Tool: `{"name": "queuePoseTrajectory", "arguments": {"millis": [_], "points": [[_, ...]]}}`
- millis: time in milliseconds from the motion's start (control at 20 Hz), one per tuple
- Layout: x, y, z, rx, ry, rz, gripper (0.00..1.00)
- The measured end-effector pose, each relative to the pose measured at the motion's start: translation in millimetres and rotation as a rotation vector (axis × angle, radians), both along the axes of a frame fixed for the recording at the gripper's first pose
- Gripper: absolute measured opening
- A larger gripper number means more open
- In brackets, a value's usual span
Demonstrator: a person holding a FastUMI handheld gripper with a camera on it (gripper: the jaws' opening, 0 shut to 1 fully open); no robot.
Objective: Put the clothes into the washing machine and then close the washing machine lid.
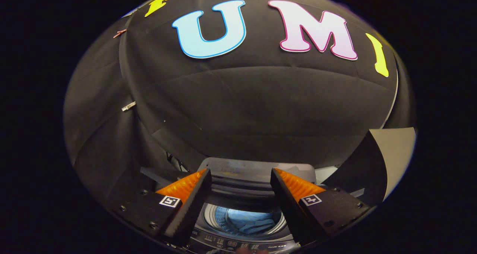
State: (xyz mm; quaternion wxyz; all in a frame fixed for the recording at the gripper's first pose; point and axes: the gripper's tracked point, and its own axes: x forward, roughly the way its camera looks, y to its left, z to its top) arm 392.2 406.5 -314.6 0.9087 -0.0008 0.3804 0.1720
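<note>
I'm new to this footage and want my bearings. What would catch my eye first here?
First, the tool held open, its two fingers spread with nothing between them. Below and between them sits the round open drum of the top-loading washing machine, with a crumpled light-blue garment already lying inside. Just beyond the fingers, the machine's grey folding lid stands raised against the booth's black cloth wall.
</note>
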Motion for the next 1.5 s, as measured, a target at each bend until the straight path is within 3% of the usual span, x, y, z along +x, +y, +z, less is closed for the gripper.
{"name": "queuePoseTrajectory", "arguments": {"millis": [250,700,1050,1500], "points": [[-41.9,-5.3,-18.2,-0.039,0.034,0.066,1.0],[-58.9,-30.9,-0.2,-0.056,-0.009,0.012,1.0],[-86.8,-52.3,75.9,0.055,-0.124,-0.016,1.0],[-148.9,-136.1,188.5,0.138,-0.359,-0.057,0.99]]}}
